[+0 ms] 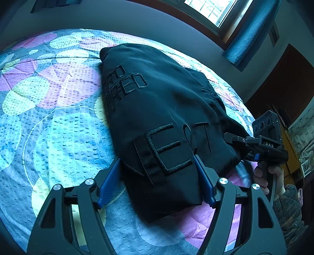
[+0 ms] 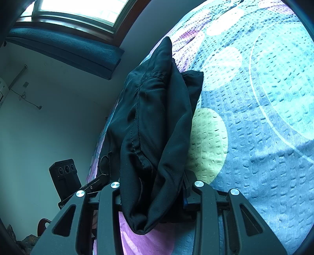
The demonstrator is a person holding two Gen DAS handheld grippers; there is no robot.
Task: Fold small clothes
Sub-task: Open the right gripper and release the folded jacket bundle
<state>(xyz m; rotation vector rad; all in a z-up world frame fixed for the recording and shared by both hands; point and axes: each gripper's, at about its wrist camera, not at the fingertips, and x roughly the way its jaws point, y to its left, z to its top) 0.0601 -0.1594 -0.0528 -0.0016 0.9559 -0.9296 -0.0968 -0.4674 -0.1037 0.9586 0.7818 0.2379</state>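
Black garment (image 1: 157, 121) on patterned bedspread (image 1: 58, 121)

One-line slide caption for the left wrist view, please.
Left gripper straddles the near end of a folded black garment on a floral bedspread; right gripper meets its side.

You are in a bedroom at home. A bed fills the scene, spread with a quilted coverlet (image 1: 64, 109) patterned in blue, purple and yellow circles. At the far side, a window (image 1: 214, 9) with a rolled blue blind (image 1: 249, 33) sits in a plain wall, with a dark wooden door (image 1: 282, 82) to its right.
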